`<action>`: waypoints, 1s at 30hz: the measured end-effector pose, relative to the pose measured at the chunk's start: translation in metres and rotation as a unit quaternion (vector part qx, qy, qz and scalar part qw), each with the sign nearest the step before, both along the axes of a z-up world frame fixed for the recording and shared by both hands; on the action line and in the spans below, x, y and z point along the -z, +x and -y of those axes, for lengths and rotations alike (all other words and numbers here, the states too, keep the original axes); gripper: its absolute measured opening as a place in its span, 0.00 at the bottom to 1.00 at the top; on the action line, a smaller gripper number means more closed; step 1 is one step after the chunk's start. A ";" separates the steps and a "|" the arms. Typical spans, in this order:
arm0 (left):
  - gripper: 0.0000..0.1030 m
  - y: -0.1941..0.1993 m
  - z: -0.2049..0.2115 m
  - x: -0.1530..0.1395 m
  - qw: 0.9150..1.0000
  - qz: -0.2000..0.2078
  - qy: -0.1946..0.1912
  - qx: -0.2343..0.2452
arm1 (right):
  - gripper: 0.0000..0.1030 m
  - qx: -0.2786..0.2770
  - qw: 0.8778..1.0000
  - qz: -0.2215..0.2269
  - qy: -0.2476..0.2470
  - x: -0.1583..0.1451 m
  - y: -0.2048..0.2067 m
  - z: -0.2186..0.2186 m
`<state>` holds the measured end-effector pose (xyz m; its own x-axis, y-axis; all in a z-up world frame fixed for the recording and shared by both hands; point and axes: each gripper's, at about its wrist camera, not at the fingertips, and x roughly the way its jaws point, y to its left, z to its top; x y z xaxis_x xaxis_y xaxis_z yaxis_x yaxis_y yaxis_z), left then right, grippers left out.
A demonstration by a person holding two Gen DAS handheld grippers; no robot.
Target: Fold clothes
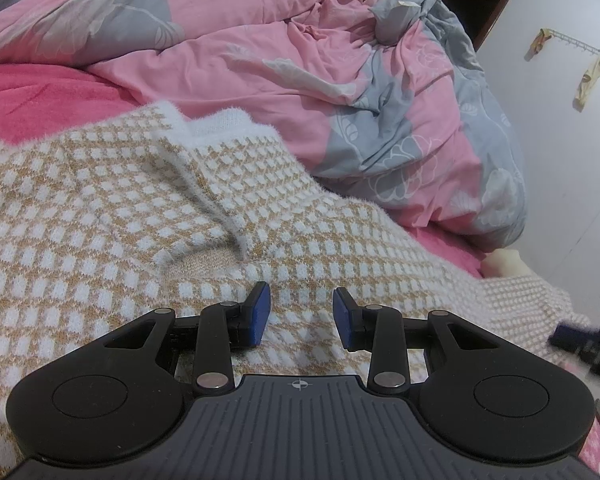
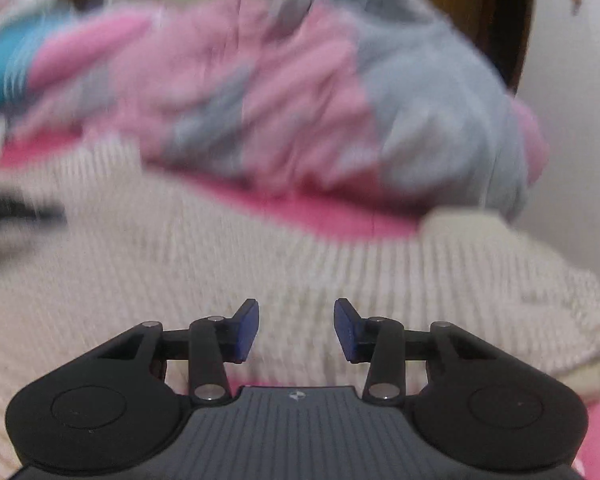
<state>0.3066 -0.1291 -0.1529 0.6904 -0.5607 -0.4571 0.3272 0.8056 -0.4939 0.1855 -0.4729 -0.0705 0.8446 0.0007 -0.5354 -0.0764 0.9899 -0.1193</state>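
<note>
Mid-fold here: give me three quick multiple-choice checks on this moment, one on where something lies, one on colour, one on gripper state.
1. What lies just behind the checked sweater?
A. a pink and grey floral quilt
B. a stack of books
C. a laundry basket

2. What colours make up the sweater's check pattern?
A. black and red
B. tan and white
C. green and yellow

3. How do the left gripper and right gripper stand?
A. both shut on cloth
B. left shut, right open
C. both open, nothing between the pads

Answers:
1 A: the quilt is heaped on the bed beyond the sweater's collar.
2 B: the left wrist view shows white squares on a tan knit.
3 C: in each wrist view the blue pads stand apart with only the sweater's surface seen beyond them.
</note>
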 end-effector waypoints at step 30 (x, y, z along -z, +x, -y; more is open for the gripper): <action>0.34 0.000 -0.002 -0.002 1.000 -0.001 0.000 0.002 | 0.28 -0.111 0.988 -0.085 0.060 0.030 0.194 -0.121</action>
<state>0.3061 -0.1270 -0.1512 0.6873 -0.5630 -0.4589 0.3289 0.8046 -0.4944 0.3797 -0.3521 -0.1006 0.7141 0.2490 -0.6542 -0.3029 0.9525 0.0320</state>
